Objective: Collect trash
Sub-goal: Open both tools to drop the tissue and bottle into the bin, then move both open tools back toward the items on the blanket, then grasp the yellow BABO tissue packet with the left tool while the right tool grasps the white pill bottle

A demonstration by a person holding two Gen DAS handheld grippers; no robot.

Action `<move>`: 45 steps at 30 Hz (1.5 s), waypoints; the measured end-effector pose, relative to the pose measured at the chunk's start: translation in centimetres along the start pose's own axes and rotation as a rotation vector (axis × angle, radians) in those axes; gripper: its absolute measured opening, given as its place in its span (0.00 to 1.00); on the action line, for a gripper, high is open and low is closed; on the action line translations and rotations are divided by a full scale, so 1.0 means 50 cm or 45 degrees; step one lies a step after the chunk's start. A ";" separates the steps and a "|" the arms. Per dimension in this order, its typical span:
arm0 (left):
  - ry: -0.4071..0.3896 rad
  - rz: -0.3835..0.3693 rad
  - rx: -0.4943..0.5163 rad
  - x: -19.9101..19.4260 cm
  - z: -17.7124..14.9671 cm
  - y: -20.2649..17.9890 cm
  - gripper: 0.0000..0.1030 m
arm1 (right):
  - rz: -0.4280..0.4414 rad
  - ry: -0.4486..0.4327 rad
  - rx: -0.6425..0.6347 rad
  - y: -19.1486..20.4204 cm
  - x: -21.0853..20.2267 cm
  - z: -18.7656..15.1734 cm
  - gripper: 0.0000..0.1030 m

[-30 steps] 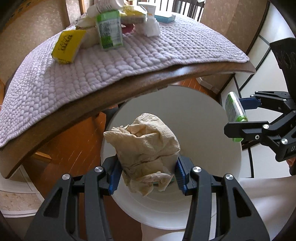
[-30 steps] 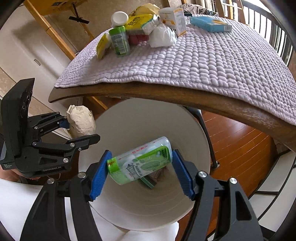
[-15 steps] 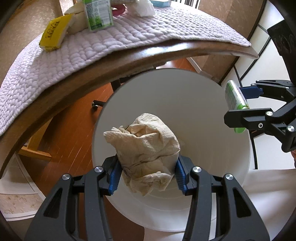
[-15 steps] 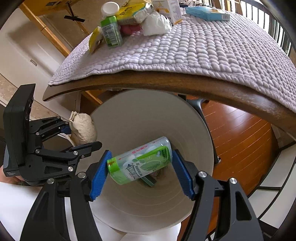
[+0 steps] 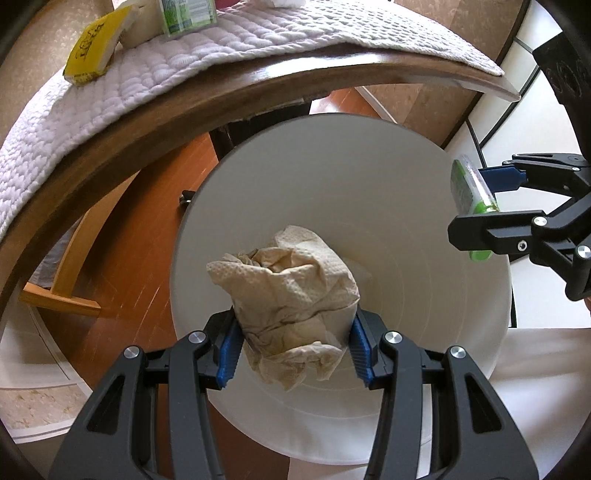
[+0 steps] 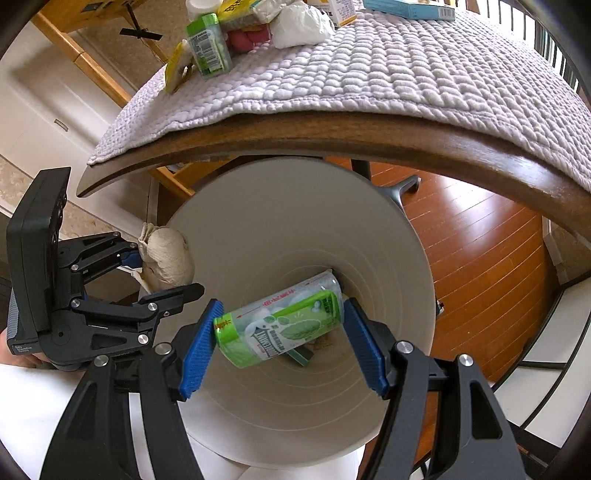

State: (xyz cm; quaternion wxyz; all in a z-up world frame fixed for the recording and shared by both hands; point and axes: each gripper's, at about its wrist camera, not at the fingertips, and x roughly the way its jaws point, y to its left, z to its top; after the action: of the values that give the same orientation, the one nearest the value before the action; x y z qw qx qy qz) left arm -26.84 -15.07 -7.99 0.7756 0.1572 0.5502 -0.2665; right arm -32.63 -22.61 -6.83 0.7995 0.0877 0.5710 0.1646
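Two loads, one per gripper, both above the bin [image 5: 258, 192] mouth.

Status:
- Left gripper [image 5: 295, 350]: jaws narrow, clamped on paper wad [image 5: 291, 291]; wad over the bin's centre, not yet below the rim.
- Right gripper [image 6: 280, 332]: jaws at mid width, clamped end to end on green bottle [image 6: 280, 328]; bottle tilted, over the bin's interior, nearer the bin's right side as seen from the left wrist.
- Bin: on the floor, below the table [image 6: 332, 136] edge; a dark item already at its bottom, identity unclear.
- More trash on the table mat [image 6: 406, 74], well above and beyond the bin: second bottle [image 6: 208, 48], yellow pack [image 5: 96, 51], white wad [image 6: 299, 22], boxes.

Procedure (judgement):
1. Lower both grippers until each load sits inside the rim.
2. Keep the two grippers apart; avoid finger contact over the bin.
3. Open the left jaws fully; soft paper tends to cling to the ribbed pads [image 5: 229, 350], so shake lightly if needed.
4. Open the right jaws; expect the bottle to drop, roll and rattle, so release low and away from the wall.
5. Confirm both items lie inside before rising to the table.

Caution: avoid striking the table edge directly above the bin's far rim on the way up.
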 end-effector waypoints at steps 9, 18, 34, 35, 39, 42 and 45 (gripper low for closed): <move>-0.007 -0.022 -0.019 -0.001 0.001 0.017 0.70 | -0.016 -0.055 0.029 -0.004 -0.031 0.020 0.85; -0.158 0.000 -0.033 -0.093 0.017 0.041 0.79 | -0.147 -0.270 -0.091 0.038 -0.129 0.062 0.95; -0.479 0.169 -0.255 -0.204 0.142 0.253 0.97 | -0.051 -0.540 -0.262 0.115 -0.186 0.282 0.95; -0.473 0.163 -0.258 -0.196 0.150 0.265 0.97 | -0.043 -0.532 -0.262 0.116 -0.178 0.296 0.94; -0.456 0.111 -0.261 -0.173 0.173 0.290 0.97 | -0.016 -0.498 -0.278 0.128 -0.147 0.336 0.85; -0.444 0.118 -0.221 -0.154 0.187 0.289 0.97 | 0.009 -0.464 -0.292 0.133 -0.125 0.359 0.78; -0.442 0.113 -0.202 -0.141 0.197 0.293 0.97 | 0.018 -0.432 -0.291 0.135 -0.105 0.376 0.72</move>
State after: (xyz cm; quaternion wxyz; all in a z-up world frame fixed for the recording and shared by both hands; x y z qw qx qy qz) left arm -12.43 -6.83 1.31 0.8798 0.0712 0.4199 -0.2110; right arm -17.54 -17.34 6.26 0.8878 0.0268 0.4050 0.2169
